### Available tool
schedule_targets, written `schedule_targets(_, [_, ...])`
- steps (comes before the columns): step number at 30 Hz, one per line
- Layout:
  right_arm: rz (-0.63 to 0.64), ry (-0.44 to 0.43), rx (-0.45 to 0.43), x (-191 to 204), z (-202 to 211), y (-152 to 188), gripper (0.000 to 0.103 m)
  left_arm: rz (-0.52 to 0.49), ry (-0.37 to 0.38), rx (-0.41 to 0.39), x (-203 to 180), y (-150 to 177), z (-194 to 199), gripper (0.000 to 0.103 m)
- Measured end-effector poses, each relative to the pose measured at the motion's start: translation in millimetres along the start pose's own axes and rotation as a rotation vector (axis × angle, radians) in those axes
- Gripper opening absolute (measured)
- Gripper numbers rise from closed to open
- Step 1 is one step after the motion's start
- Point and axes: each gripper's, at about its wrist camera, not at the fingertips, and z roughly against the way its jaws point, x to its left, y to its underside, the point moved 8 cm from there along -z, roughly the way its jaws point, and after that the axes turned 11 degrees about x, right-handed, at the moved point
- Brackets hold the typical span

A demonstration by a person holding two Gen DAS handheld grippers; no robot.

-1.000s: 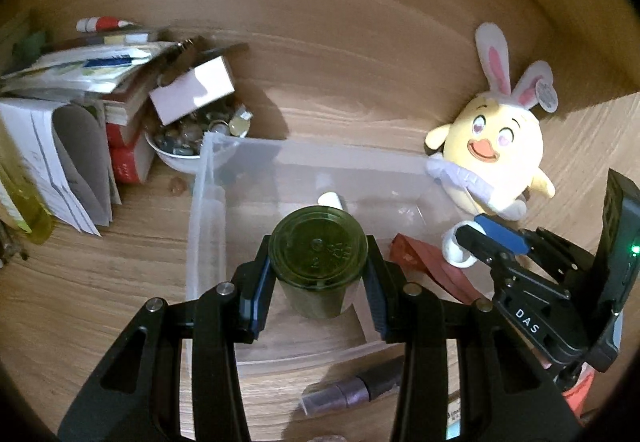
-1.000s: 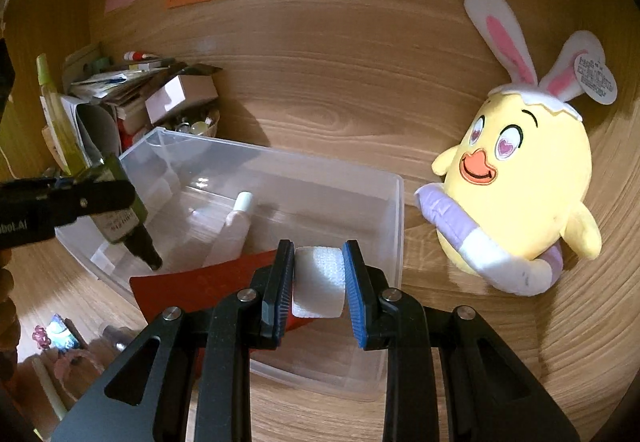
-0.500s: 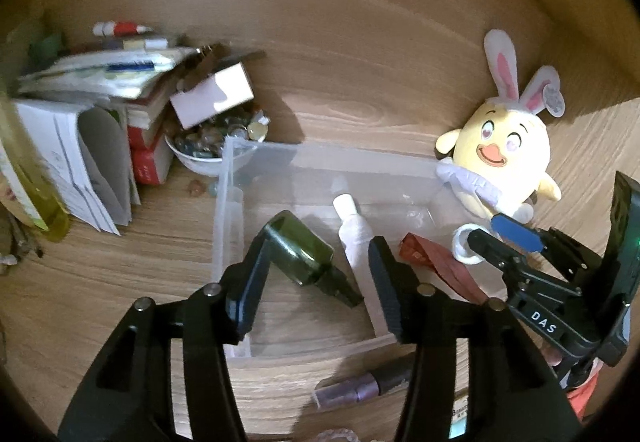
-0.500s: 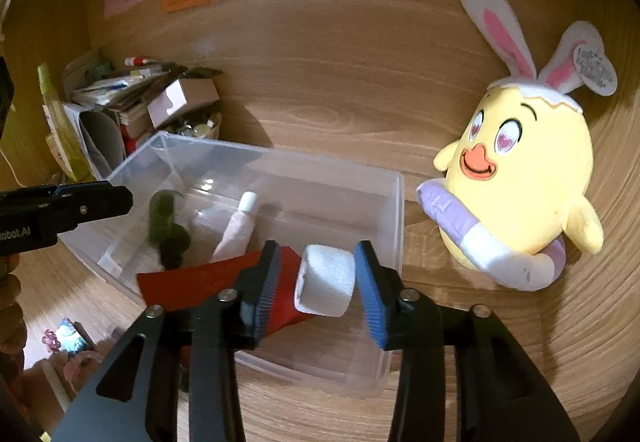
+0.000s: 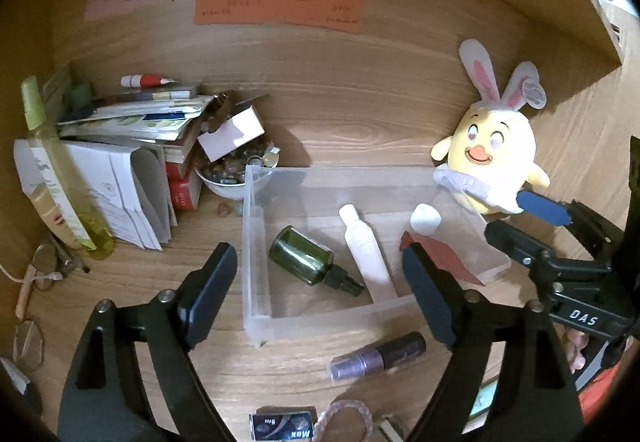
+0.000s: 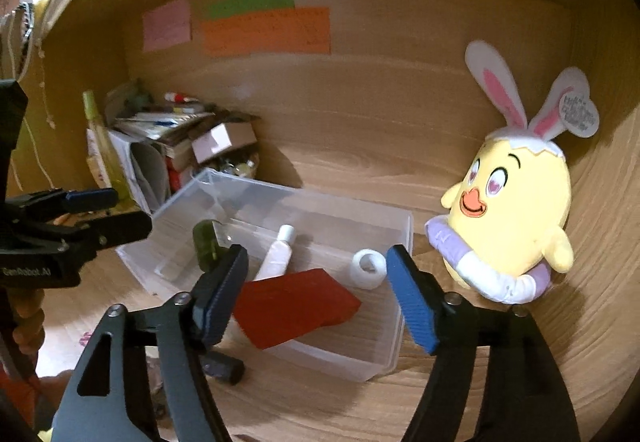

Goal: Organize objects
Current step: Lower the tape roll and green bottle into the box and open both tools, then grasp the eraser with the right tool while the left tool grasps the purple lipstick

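Note:
A clear plastic bin (image 5: 256, 242) (image 6: 404, 242) sits on the wooden desk. In it lie a dark green bottle (image 5: 308, 261) (image 6: 205, 244), a white tube (image 5: 362, 238) (image 6: 278, 252), a red card (image 5: 440, 256) (image 6: 292, 306) and a white tape roll (image 5: 426, 220) (image 6: 369, 268). My left gripper (image 5: 320, 294) is open and empty, above the bin's near side. My right gripper (image 6: 316, 292) is open and empty over the bin's right part; it also shows in the left wrist view (image 5: 520, 226).
A yellow bunny-eared plush (image 5: 494, 158) (image 6: 516, 218) stands right of the bin. A bowl of stones (image 5: 236, 172), a book and paper pile (image 5: 120, 146) and a tall yellow bottle (image 5: 60, 178) are at left. A purple tube (image 5: 380, 356) and small items lie in front.
Both grippers opened and pulled back. The left let the green bottle fall into the bin, where it lies on its side. The right dropped the white tape roll into the bin.

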Motion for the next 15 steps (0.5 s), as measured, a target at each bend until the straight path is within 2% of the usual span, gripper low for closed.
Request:
schedule_targets(5, [0.007,-0.014,-0.016,3.9,13.9,5.8,0.079,0.008,-0.008,0.006,1.7,9.1,6.5,0.092])
schedule_targets(9, [-0.003,0.003,-0.021,4.2,23.6,17.5,0.080,0.006,-0.017,0.019,2.3,19.6,7.4,0.093])
schedule_targets(15, [-0.030,-0.038,0.032,8.6,26.0,48.6,0.080,0.013,-0.001,0.055,2.2,36.0,5.5,0.093])
